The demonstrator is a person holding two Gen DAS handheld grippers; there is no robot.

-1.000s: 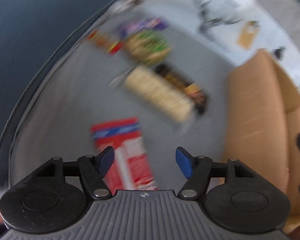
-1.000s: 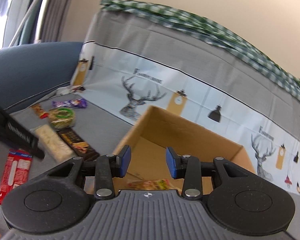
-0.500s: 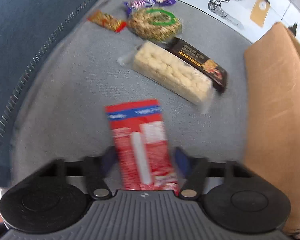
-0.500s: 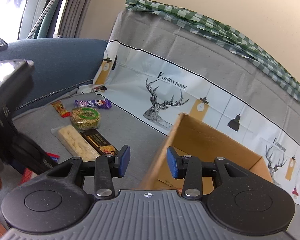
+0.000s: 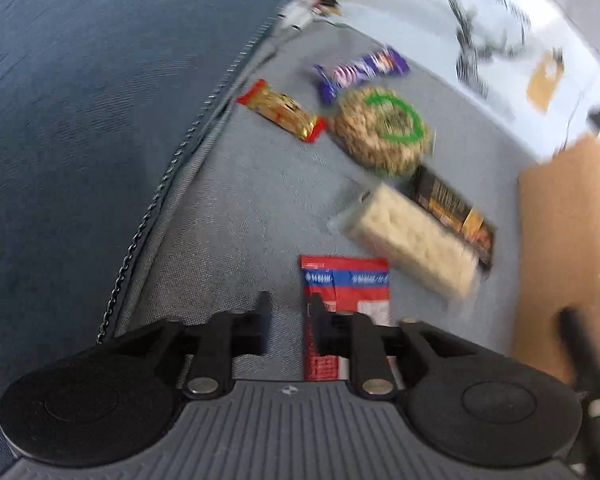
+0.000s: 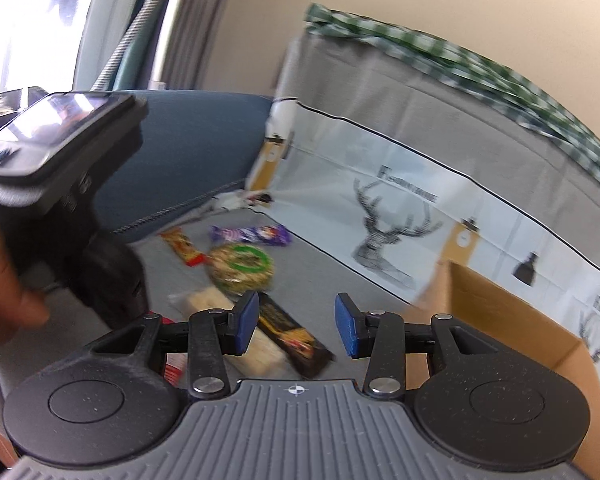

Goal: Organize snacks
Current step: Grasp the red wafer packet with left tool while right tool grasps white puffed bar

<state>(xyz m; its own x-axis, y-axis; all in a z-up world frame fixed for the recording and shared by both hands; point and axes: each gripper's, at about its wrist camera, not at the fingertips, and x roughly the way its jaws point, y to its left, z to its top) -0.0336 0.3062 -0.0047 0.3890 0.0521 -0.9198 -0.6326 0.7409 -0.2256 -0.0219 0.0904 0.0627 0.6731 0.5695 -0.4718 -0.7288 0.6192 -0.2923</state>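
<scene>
Since a moment earlier my left gripper (image 5: 287, 322) had slid sideways off the red packet (image 5: 345, 280), so its closing jaws had only grey cushion (image 5: 236, 208) between them, the packet just beside one finger, though blur made contact hard to judge. My right gripper (image 6: 296, 322) hung empty, jaws opening, near the cardboard box (image 6: 512, 320) meant for the snacks.

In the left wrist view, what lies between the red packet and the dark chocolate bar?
The pale rice-cake bar lies between the red packet and the dark chocolate bar, shown in the left wrist view.
</scene>
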